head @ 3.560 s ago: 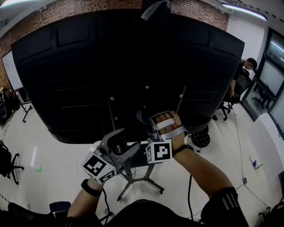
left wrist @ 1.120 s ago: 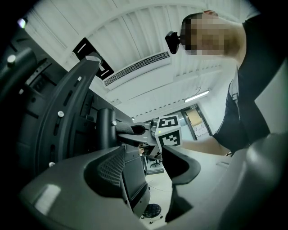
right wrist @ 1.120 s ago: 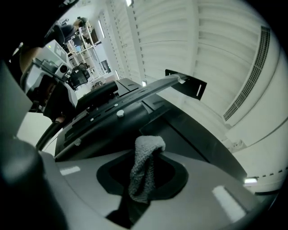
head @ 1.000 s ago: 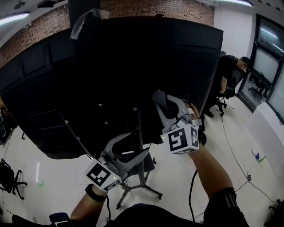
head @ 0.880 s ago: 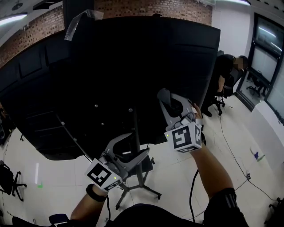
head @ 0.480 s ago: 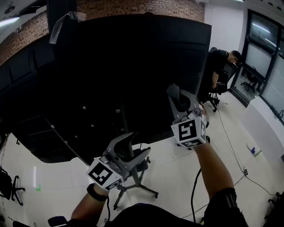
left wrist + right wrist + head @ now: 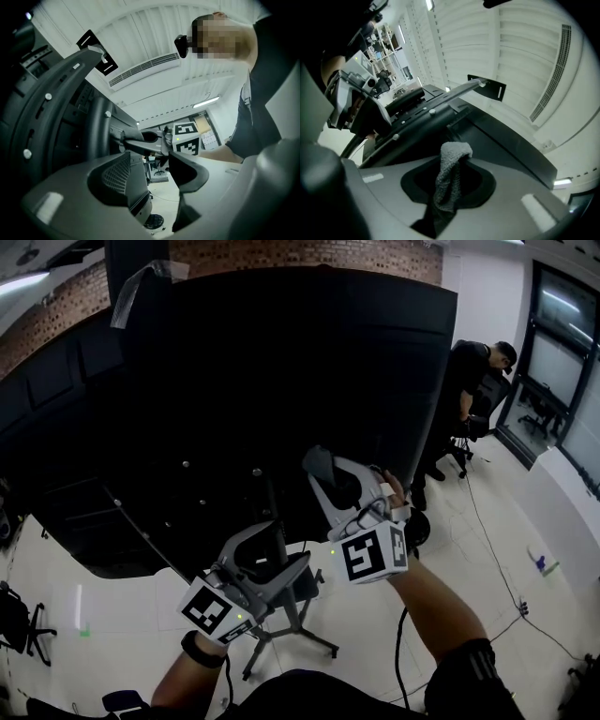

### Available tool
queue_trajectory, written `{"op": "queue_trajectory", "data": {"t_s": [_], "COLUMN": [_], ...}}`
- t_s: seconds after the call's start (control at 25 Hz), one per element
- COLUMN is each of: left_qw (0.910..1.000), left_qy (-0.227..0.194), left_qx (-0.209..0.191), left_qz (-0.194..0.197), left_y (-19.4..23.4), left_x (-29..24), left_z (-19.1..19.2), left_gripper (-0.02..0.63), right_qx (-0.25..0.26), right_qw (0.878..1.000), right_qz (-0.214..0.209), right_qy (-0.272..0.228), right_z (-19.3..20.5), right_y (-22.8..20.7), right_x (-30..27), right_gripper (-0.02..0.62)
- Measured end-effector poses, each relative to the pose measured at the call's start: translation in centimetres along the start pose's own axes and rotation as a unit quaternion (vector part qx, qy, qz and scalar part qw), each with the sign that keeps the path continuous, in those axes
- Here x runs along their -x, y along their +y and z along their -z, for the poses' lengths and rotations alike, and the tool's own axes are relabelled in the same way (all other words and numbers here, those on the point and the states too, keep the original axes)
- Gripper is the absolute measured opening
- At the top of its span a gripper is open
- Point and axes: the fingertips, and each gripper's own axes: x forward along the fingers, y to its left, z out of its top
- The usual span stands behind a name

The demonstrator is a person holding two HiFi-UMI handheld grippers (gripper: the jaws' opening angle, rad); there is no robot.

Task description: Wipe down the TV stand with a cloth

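A cleaner's right gripper (image 7: 339, 486) swings down and left from where it was half a second ago, closing on the upright of the TV stand (image 7: 317, 645) behind the big black television (image 7: 234, 381). Its jaws are pressed together on a grey cloth (image 7: 452, 164), which sticks up between them in the right gripper view. The wiping pass looks about to resume on the mounting bars rather than finish. The left gripper (image 7: 277, 554) hangs lower, beside the pole, jaws spread with nothing between them. In the head view the cloth itself is lost against the dark panel, and no view shows whether it touches the stand yet. The left gripper hides part of the pole, and the bracket's edges melt into shadow.
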Motion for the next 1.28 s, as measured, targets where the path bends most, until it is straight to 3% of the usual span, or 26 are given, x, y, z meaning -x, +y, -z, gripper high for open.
{"op": "queue_trajectory", "data": {"t_s": [0.2,0.44,1.28], "left_qw": [0.9998,0.9990,0.9997], "left_qy": [0.005,0.014,0.023], "left_qx": [-0.005,-0.005,0.013], "left_qz": [-0.021,-0.042,-0.002], "left_y": [0.2,0.9,-2.4], "left_x": [1.3,2.6,-2.6], "left_z": [0.0,0.4,2.5], "left_gripper": [0.276,0.275,0.275], "right_qx": [-0.024,-0.020,-0.030], "right_qw": [0.998,0.998,0.996], "right_qz": [-0.049,-0.050,0.041], "right_qy": [-0.014,-0.023,0.069], "right_z": [-0.5,-0.1,10.8], "right_y": [4.6,4.8,-4.4], "right_x": [-2.2,-2.7,2.6], "right_gripper": [0.069,0.069,0.067]}}
